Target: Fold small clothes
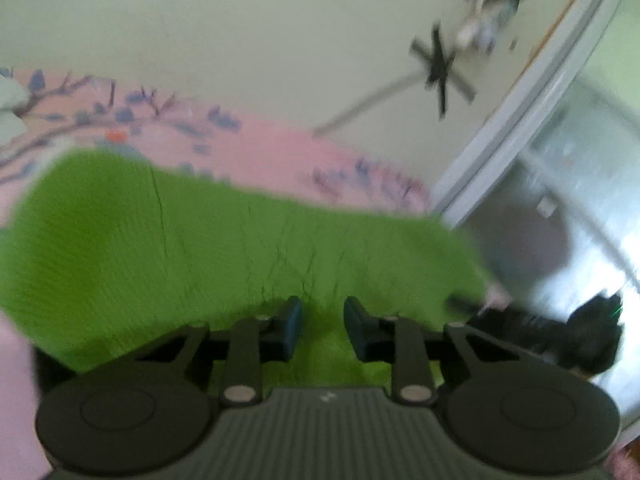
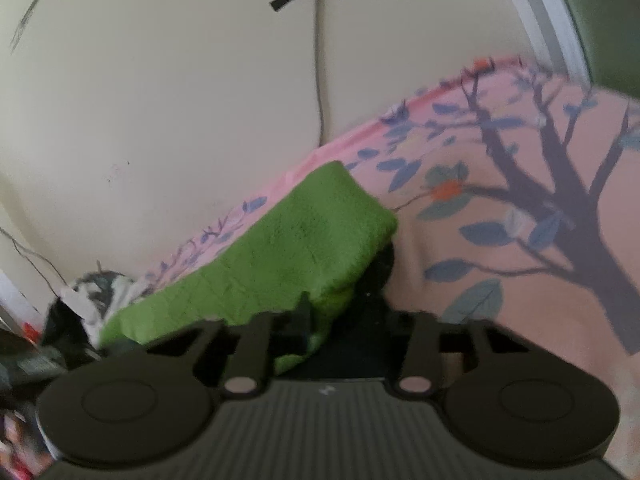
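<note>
My left wrist camera sits just behind my left gripper, looking forward and downward, very close over the green cloth. My right wrist camera looks likewise past my right gripper. Both views share the cloth, the pink sheet beyond it, and the cream wall.

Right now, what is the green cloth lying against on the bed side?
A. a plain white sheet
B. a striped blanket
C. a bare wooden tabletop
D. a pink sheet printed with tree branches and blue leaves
D: in the right wrist view the green cloth lies over a pink sheet printed with a dark tree and blue leaves.
</note>
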`<state>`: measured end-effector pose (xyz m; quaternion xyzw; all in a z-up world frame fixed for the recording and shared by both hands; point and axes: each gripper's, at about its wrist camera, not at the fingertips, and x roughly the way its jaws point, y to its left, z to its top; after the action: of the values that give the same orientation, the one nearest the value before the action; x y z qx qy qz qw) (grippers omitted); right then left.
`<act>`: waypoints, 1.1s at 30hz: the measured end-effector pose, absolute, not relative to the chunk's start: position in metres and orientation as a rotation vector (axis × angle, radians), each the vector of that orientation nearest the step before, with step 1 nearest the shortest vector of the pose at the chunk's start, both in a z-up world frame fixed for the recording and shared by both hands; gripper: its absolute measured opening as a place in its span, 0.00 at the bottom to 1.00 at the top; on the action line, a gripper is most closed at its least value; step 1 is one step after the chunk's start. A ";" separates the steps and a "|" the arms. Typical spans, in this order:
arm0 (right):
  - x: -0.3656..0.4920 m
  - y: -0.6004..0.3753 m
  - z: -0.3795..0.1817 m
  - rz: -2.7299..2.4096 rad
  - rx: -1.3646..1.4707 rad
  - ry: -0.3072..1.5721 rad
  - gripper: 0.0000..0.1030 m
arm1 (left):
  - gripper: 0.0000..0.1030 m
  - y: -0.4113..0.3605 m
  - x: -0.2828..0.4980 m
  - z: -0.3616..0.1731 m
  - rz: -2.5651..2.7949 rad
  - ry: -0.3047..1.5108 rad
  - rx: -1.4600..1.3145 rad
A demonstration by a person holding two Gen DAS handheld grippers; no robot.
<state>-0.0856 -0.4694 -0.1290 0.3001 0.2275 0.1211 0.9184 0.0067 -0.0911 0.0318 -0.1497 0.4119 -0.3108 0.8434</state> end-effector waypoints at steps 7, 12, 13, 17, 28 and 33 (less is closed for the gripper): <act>-0.105 -0.413 -0.052 0.457 0.468 0.345 0.21 | 0.20 -0.046 -0.004 0.056 -0.655 0.761 -0.456; -0.111 -0.306 -0.012 0.638 0.143 0.328 0.21 | 0.39 0.027 -0.030 0.091 -0.525 0.582 -0.494; -0.108 -0.282 -0.011 0.670 0.079 0.344 0.21 | 0.56 0.040 -0.035 0.096 -0.485 0.562 -0.490; -0.084 -0.193 -0.040 0.718 -0.136 0.460 0.22 | 0.81 0.065 -0.045 0.097 -0.424 0.526 -0.499; -0.112 -0.213 -0.040 0.853 -0.212 0.407 0.57 | 0.83 0.028 -0.014 0.067 -0.389 0.649 -0.417; -0.105 -0.264 -0.013 0.713 -0.095 0.326 0.53 | 0.82 0.028 -0.002 0.048 -0.330 0.714 -0.418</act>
<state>-0.1048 -0.2639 -0.0126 -0.0463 0.1588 0.3474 0.9230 -0.0019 0.0282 0.0477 -0.2024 0.3452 -0.1596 0.9025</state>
